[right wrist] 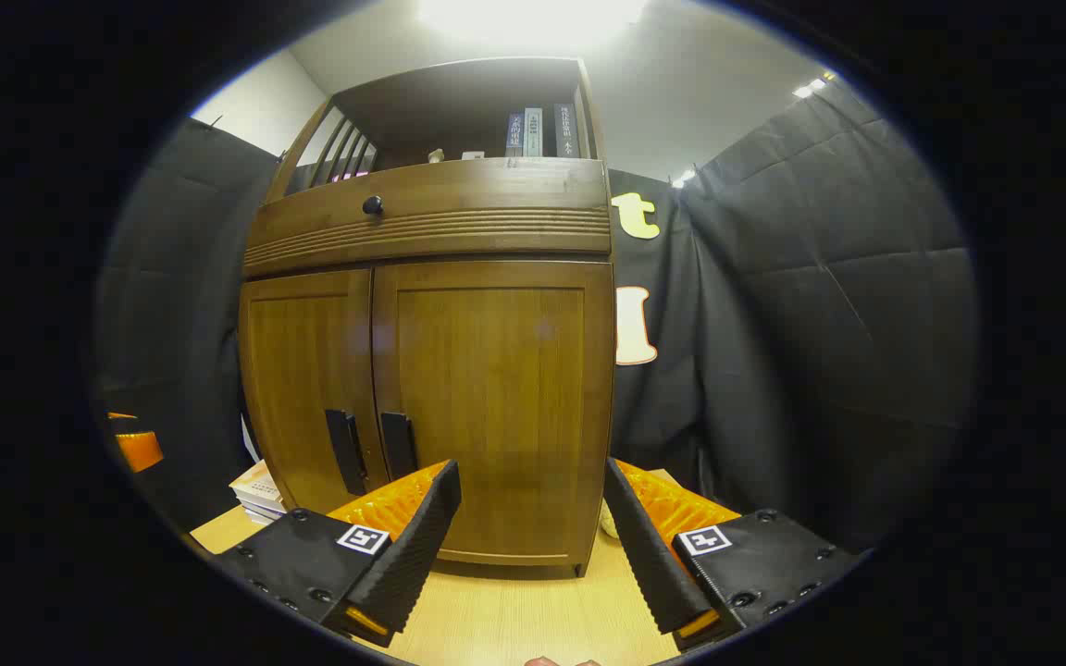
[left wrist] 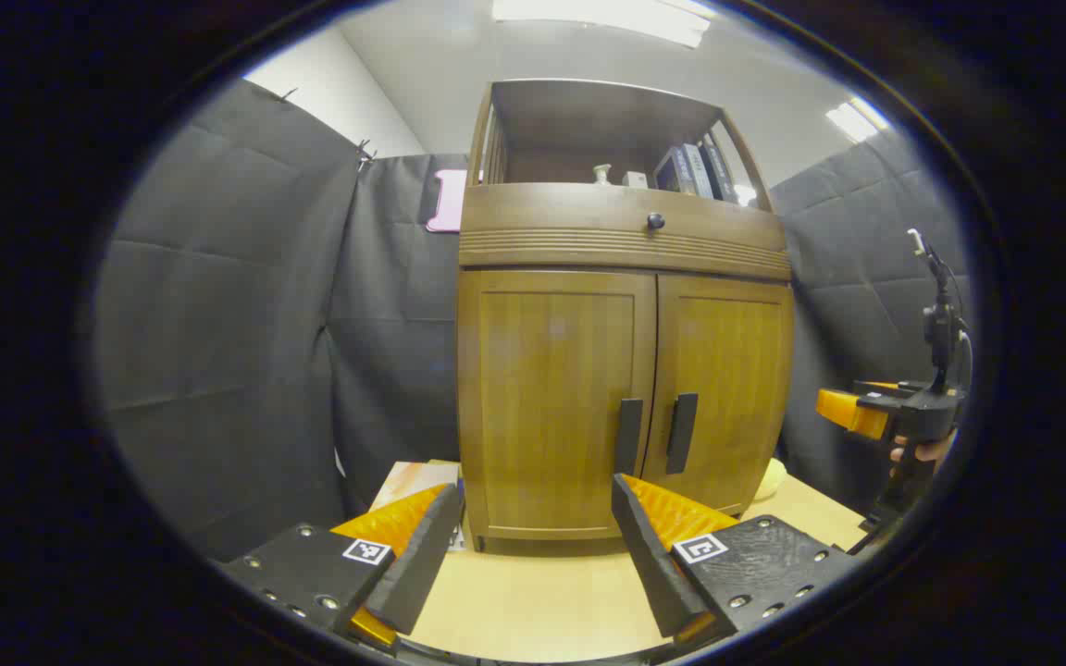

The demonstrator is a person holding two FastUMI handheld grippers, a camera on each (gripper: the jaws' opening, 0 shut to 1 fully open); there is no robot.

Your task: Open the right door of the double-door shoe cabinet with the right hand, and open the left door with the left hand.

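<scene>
- Two grippers, left gripper (left wrist: 538,546) and right gripper (right wrist: 533,541), both with fingers wide apart, holding nothing.
- Both low over the light wood table (left wrist: 542,601), close in front of the shoe cabinet (right wrist: 431,370).
- Left door (left wrist: 551,398) and right door (right wrist: 496,407) both closed, dark handles (left wrist: 681,433) side by side in the middle.
- Books (right wrist: 538,132) up on the open top shelf.

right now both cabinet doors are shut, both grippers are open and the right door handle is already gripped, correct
Not quite: the right door handle isn't gripped. In the right gripper view the right gripper hangs open short of the cabinet. Both doors are shut, and the left gripper is open too.
</scene>
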